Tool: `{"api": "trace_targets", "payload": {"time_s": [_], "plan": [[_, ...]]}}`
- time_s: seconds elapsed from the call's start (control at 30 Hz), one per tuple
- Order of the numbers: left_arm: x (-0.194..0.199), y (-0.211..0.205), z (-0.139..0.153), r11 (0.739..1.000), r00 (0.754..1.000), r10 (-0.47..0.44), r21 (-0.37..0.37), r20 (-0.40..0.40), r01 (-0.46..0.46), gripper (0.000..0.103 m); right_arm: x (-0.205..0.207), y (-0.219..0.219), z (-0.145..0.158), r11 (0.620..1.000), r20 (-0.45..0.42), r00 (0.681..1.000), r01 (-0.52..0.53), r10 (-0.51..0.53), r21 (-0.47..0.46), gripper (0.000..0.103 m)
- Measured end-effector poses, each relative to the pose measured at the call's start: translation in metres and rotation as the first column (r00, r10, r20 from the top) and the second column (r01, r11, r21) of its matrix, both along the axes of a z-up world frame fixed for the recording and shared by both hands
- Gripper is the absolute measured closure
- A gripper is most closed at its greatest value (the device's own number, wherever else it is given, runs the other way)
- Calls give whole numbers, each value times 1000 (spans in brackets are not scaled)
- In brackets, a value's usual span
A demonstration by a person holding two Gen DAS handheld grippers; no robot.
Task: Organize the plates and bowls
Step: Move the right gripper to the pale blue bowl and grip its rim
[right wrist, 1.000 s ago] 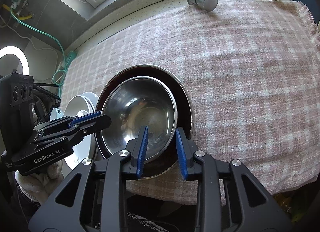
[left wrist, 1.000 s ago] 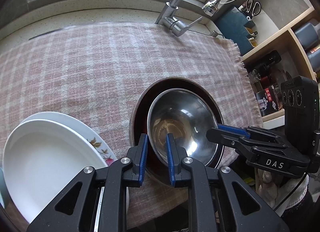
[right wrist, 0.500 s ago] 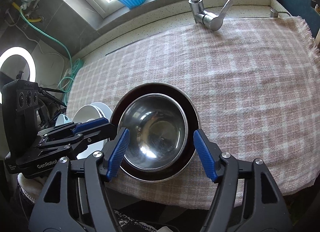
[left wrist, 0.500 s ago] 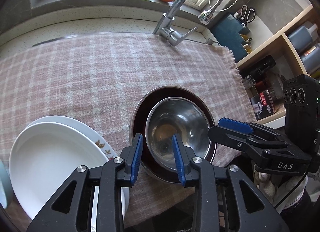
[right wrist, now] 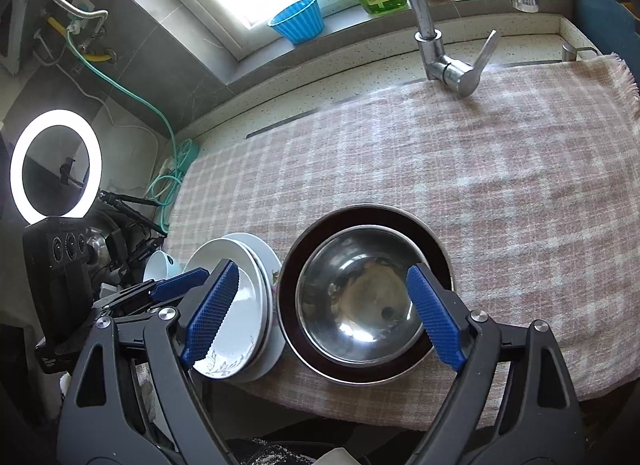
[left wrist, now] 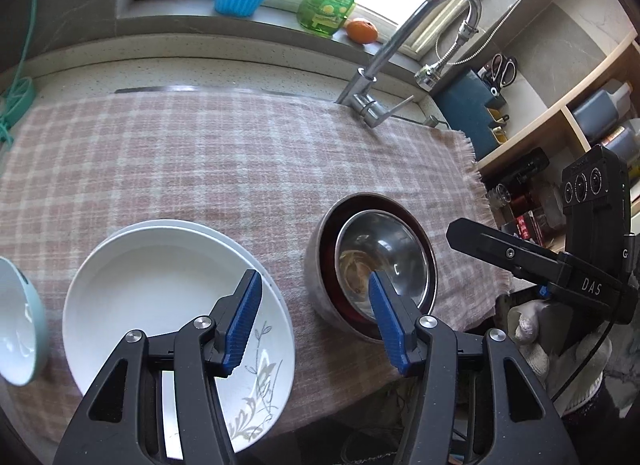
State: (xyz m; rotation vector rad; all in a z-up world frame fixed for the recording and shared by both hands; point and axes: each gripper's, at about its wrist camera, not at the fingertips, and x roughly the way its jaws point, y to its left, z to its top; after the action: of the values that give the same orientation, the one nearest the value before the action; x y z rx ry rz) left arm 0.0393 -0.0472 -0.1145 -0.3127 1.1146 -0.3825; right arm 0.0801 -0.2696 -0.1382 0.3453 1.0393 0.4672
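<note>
Now nested on the near part of the pink plaid cloth (left wrist: 224,161): a stainless steel bowl (right wrist: 360,301) inside a dark-lined larger bowl (right wrist: 292,305), with stacked white plates (left wrist: 152,277) just left of them and a pale green bowl (left wrist: 16,321) at the far left edge. Above them, both grippers clear of the dishes, clamped on nothing: left gripper (left wrist: 316,317) with fingers apart after just opening, right gripper (right wrist: 320,313) spread wider, also just opened. Beyond, a chrome faucet (left wrist: 400,49) at the cloth's far edge.
</note>
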Motion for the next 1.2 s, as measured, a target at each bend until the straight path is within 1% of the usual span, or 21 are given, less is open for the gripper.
{"api": "trace_targets", "payload": {"time_s": [0.1, 0.23, 0.33, 0.43, 0.53, 0.63, 0.83, 0.97, 1.1, 1.2], "plan": [[-6, 21, 4, 999, 999, 53, -13, 10, -53, 48, 1, 16, 7, 999, 14, 999, -34, 34, 2, 14], [-14, 53, 8, 991, 991, 135, -24, 20, -134, 48, 4, 41, 14, 996, 29, 996, -85, 85, 7, 14], [-25, 79, 11, 979, 979, 202, -36, 27, -201, 48, 6, 61, 19, 992, 37, 991, -127, 126, 12, 14], [-36, 106, 13, 960, 960, 276, -46, 32, -275, 48, 7, 83, 24, 985, 49, 984, -172, 171, 14, 14], [-48, 132, 15, 938, 937, 347, -49, 41, -345, 48, 7, 106, 29, 975, 55, 974, -220, 219, 27, 14], [-62, 158, 14, 909, 909, 415, -55, 43, -412, 48, 8, 131, 32, 962, 61, 962, -269, 267, 33, 14], [-91, 207, 4, 836, 837, 547, -68, 22, -545, 48, 9, 184, 27, 929, 56, 929, -369, 366, 43, 14], [-105, 232, -9, 791, 792, 610, -56, 3, -609, 48, 13, 219, 15, 906, 18, 908, -419, 419, 64, 14], [-111, 251, -26, 759, 760, 649, -54, -30, -649, 49, 18, 254, -3, 884, -40, 885, -459, 464, 91, 14], [-114, 260, -36, 746, 749, 659, -66, -59, -662, 51, 20, 276, -15, 870, -73, 868, -484, 491, 95, 14]]}}
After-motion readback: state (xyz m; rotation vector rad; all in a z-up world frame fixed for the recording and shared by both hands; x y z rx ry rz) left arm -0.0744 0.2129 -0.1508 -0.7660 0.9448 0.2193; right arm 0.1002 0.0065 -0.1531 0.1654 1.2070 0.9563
